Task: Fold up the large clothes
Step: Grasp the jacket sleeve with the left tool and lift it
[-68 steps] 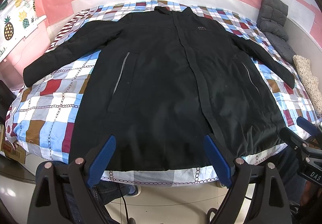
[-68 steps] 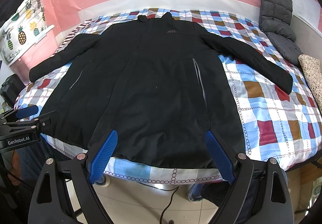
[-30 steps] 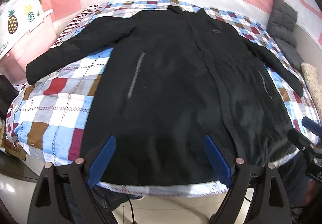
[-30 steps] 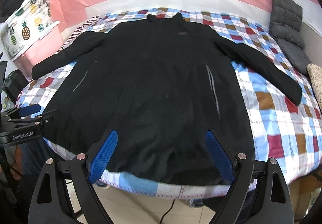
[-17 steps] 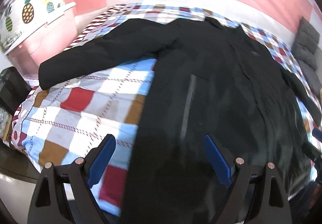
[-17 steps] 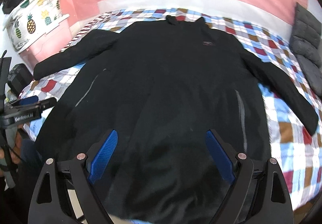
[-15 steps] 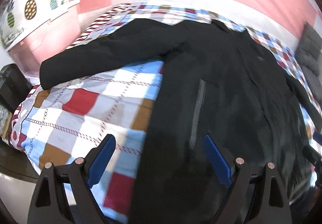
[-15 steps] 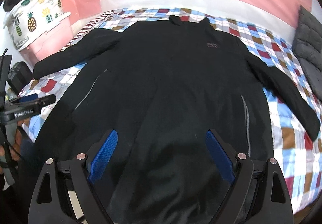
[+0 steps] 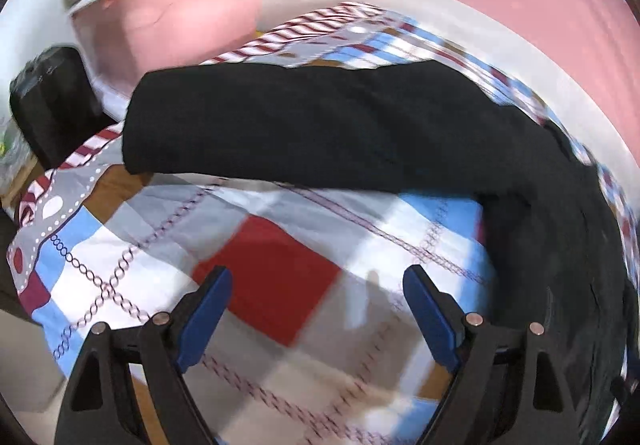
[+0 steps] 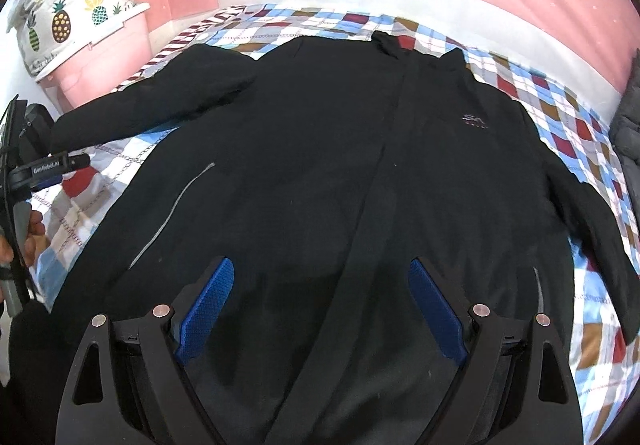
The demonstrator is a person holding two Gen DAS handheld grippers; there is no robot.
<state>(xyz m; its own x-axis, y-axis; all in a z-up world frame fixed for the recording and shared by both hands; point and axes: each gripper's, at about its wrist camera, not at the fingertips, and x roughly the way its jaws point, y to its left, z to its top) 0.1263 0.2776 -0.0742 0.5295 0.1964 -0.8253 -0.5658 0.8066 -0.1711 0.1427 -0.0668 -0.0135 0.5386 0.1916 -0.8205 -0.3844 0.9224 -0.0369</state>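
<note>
A long black coat [image 10: 360, 185] lies flat and face up on a checked bedspread [image 10: 568, 113], collar toward the far wall, both sleeves spread outward. In the left wrist view its left sleeve [image 9: 304, 129] stretches across the frame, cuff at the left. My left gripper [image 9: 318, 309] hovers open over bare bedspread [image 9: 272, 285] just short of that sleeve, holding nothing. My right gripper [image 10: 320, 301] hangs open above the coat's lower front, beside the zip placket, with nothing between its blue pads [image 10: 206, 305]. The left gripper [image 10: 48, 169] also shows at the left edge of the right wrist view.
A pink storage box [image 9: 168, 13] with a pineapple-print cover [image 10: 68, 21] stands left of the bed. A black object [image 9: 52, 105] sits by the bed's left corner. A grey cushion [image 10: 630, 125] lies at the far right. A hand [image 10: 24, 233] grips the left tool.
The left gripper swung left off the coat's hem toward the left sleeve. The right gripper moved forward over the coat's middle. Both stayed open.
</note>
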